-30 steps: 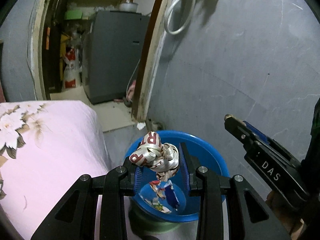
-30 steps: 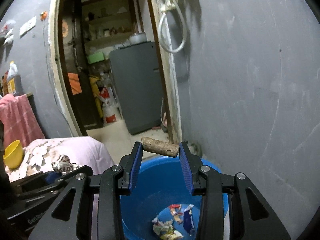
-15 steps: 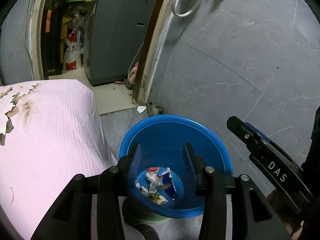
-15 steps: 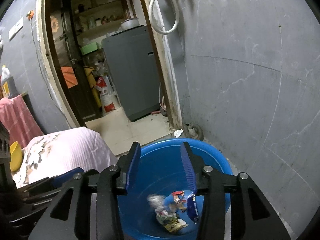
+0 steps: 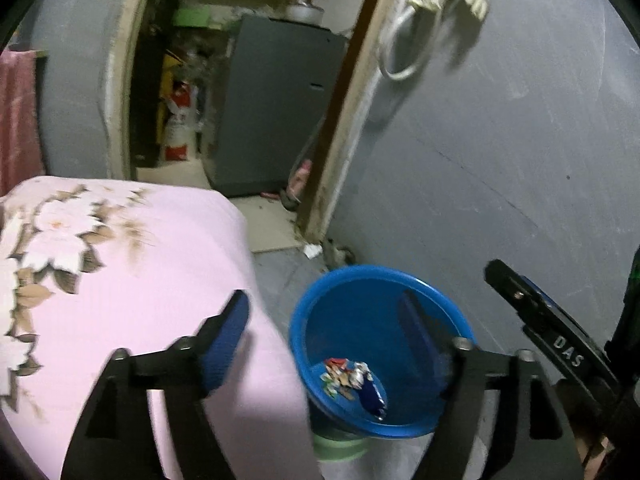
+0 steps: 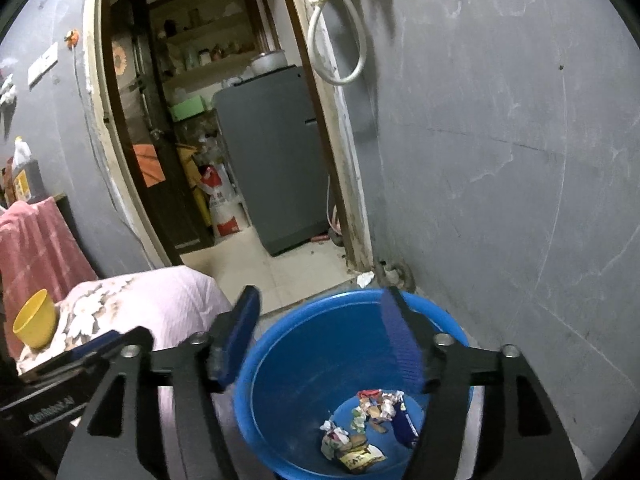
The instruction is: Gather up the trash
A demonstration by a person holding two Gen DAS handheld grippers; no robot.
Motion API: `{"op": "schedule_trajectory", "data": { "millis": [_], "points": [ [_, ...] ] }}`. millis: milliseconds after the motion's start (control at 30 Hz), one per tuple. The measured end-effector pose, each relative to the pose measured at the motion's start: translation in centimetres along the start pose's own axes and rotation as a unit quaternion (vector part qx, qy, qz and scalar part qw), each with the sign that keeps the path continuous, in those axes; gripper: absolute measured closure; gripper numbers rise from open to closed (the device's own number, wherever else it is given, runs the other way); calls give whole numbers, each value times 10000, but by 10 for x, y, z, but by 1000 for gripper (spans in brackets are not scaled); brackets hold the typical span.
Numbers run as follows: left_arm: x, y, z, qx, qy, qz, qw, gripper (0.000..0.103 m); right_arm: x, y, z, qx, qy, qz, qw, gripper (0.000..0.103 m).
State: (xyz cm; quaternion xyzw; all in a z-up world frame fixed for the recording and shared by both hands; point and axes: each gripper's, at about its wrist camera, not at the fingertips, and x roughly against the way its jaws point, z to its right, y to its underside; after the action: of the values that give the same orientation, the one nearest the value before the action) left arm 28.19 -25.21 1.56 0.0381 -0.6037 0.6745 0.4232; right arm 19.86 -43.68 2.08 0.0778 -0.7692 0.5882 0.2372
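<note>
Crumpled wrappers (image 6: 362, 432), round blue plastic basin (image 6: 280, 380)

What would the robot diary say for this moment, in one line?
left tool: open, empty | right tool: open, empty | trash: in blue bucket | bucket: on floor beside pink bed
</note>
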Motion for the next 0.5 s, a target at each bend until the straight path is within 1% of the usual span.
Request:
{"op": "schedule_trajectory", "data": {
  "millis": [67,133,200,233,267,300,333,467,500],
  "points": [
    [12,-2,-6,53,-70,174,9998,16,6,-2,-1,-77,-12,95,9999,25],
    [28,-1,-13,87,-143,373,9992,14,13,-3,-4,-112,-30,197,9997,20],
    [38,-1,-14,69,-219,464,9987,7,20,-2,-7,-109,-40,264,9996,15],
    [46,0,-17,56,-267,540,9982,6,24,-2,-7,-104,-43,288,9995,13],
    [54,1,-18,48,-287,638,9975,6,29,0,-9,-89,-45,325,9994,9],
    [59,3,-19,40,-289,713,9970,5,33,0,-11,-69,-43,359,9993,3],
    [68,6,-20,16,-281,823,9962,5,37,1,-13,-39,-44,407,9992,0],
    [94,17,-20,-125,-378,1077,9934,3,59,5,-23,110,-41,660,9977,0],
    [95,16,-17,-155,-397,1107,9929,3,63,6,-24,128,-42,708,9974,0]
  ]
}}
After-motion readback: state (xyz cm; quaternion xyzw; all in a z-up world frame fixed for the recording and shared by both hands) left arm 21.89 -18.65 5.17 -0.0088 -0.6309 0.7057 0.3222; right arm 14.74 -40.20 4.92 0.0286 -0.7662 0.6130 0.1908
